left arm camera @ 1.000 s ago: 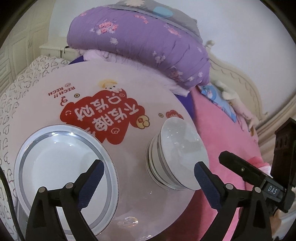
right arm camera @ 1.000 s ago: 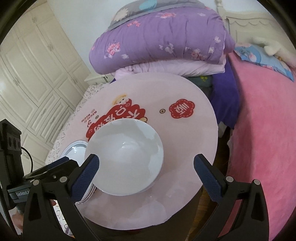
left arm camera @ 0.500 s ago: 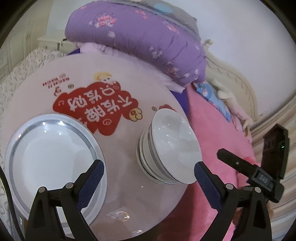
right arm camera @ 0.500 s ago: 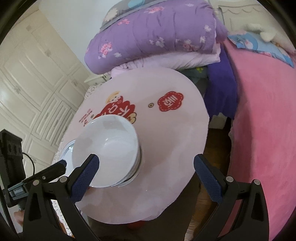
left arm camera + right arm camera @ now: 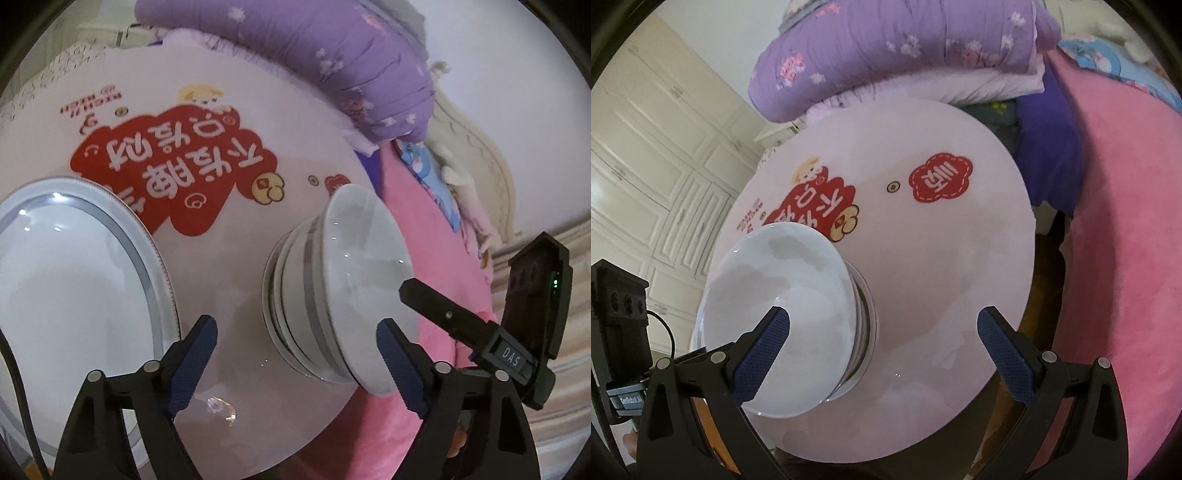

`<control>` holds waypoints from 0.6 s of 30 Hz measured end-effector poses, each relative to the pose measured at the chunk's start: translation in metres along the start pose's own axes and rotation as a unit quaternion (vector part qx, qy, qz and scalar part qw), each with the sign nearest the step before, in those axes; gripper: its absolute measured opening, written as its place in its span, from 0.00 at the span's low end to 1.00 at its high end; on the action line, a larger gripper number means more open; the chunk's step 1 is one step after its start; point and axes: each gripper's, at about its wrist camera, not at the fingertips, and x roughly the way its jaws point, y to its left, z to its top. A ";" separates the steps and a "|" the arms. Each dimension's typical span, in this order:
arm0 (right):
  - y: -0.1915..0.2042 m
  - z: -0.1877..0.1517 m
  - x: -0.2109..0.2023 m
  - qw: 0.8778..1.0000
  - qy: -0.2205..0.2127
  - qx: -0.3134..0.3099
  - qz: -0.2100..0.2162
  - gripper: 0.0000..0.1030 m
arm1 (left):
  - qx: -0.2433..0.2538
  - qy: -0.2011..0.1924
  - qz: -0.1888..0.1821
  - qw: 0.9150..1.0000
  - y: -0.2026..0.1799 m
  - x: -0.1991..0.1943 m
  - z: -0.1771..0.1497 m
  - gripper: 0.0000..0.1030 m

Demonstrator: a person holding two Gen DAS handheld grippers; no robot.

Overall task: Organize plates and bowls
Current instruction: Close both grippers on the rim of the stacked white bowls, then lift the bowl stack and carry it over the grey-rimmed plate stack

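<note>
A stack of white bowls (image 5: 351,288) with grey bands stands near the front right edge of the round pink table (image 5: 229,110). To its left lies a large white plate (image 5: 74,295) with a silver rim. My left gripper (image 5: 295,358) hangs low over the table and its jaws are closing. Most of the stack lies between them, the right pad at its rim, the left pad well clear. In the right wrist view my right gripper (image 5: 884,352) stands wide open. Its left finger is over the top bowl (image 5: 783,295), its right finger over bare table (image 5: 942,277).
Folded purple quilts (image 5: 905,44) are piled at the table's far side. A pink bedspread (image 5: 1126,258) runs along the right, close to the table edge. Cream wardrobe doors (image 5: 646,147) stand at the left. One of the right gripper's fingers (image 5: 439,312) reaches over the bowls.
Both grippers have sunk closer to the bowl stack. The left jaws have narrowed around it. The right gripper's left finger now covers part of the top bowl.
</note>
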 end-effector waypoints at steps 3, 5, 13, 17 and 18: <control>0.000 0.001 0.010 1.000 0.019 0.000 0.000 0.87 | -0.015 0.016 -0.010 1.000 0.005 0.015 0.002 0.68; 0.000 0.000 0.015 1.000 0.029 -0.002 -0.003 0.78 | -0.028 0.021 -0.020 0.999 0.009 0.025 0.003 0.62; 0.001 -0.002 0.032 0.998 0.061 0.004 0.009 0.62 | -0.057 0.022 -0.024 0.998 0.023 0.046 0.005 0.50; 0.008 -0.003 0.032 0.998 0.064 0.004 0.018 0.53 | -0.056 0.031 -0.041 0.997 0.024 0.050 0.009 0.38; 0.010 -0.004 0.031 0.998 0.064 0.005 0.020 0.45 | -0.056 0.032 -0.038 0.997 0.023 0.052 0.010 0.38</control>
